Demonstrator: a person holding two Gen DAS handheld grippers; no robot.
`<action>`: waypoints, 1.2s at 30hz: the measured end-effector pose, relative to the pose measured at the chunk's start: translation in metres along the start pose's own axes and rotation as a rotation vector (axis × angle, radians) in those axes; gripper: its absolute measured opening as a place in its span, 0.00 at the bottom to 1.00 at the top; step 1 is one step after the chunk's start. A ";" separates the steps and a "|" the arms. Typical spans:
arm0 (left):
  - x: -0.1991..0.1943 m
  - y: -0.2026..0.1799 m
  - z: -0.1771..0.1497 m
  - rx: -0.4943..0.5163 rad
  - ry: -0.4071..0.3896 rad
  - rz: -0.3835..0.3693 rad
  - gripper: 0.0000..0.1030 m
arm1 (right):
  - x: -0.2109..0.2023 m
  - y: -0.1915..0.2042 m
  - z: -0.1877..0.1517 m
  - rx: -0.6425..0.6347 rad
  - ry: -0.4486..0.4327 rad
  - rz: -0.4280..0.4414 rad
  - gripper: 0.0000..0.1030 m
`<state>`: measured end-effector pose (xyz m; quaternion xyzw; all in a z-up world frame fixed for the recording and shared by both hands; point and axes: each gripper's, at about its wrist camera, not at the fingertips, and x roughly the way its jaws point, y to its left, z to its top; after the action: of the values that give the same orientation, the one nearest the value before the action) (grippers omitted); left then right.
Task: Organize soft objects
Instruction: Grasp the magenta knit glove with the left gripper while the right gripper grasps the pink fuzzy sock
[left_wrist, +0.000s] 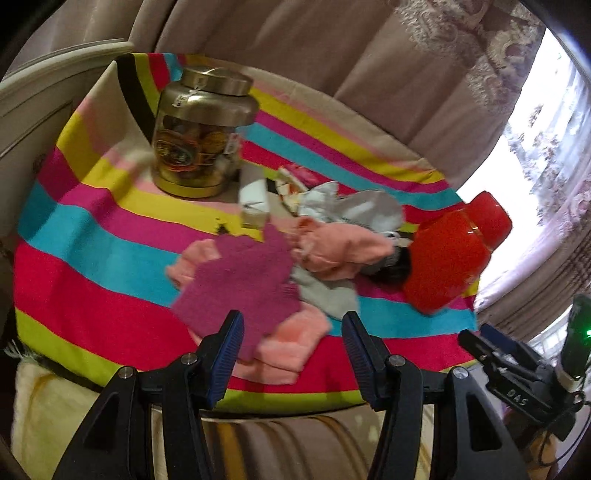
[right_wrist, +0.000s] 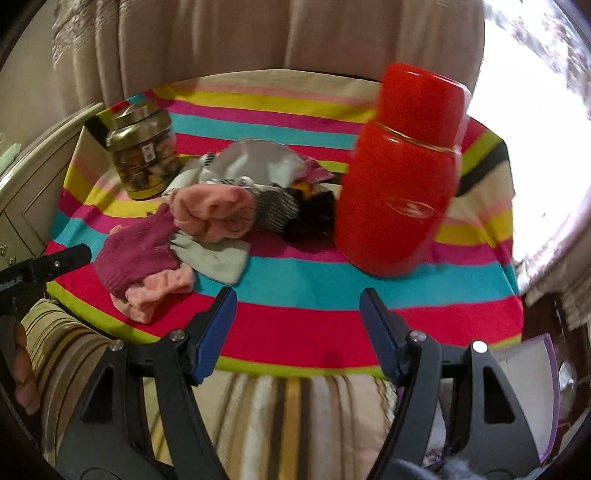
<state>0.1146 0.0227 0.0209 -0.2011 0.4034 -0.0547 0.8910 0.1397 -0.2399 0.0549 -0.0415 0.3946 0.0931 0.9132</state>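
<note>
Soft pile (left_wrist: 295, 254) heaped mid-table on striped cloth (left_wrist: 92, 254), between gold-lidded jar (left_wrist: 201, 136) and red flask (left_wrist: 450, 254); purple knit piece (left_wrist: 243, 280) nearest, so likely first pick. Left tongs (left_wrist: 291, 332) spread, empty, poised over near edge of pile. Right tongs (right_wrist: 297, 306) spread, empty, over bare cloth beside flask, probably waiting to assist.

Beyond the fingers, a fuzzy knit magenta glove (left_wrist: 240, 284) lies on striped woven cloth (left_wrist: 92, 258), near a glossy red plastic flask (right_wrist: 399, 177) and brassy metal-lidded jar (left_wrist: 203, 133).
</note>
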 end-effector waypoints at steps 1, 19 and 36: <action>0.003 0.003 0.003 0.008 0.009 0.010 0.55 | 0.003 0.003 0.003 -0.008 0.000 0.010 0.70; 0.084 0.011 0.029 0.186 0.143 0.211 0.55 | 0.048 0.060 0.038 -0.265 -0.023 0.027 0.78; 0.058 0.021 0.024 0.150 0.027 0.037 0.03 | 0.104 0.118 0.061 -0.528 -0.076 -0.019 0.78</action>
<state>0.1700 0.0344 -0.0140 -0.1255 0.4140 -0.0708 0.8988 0.2296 -0.1009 0.0206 -0.2786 0.3218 0.1857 0.8856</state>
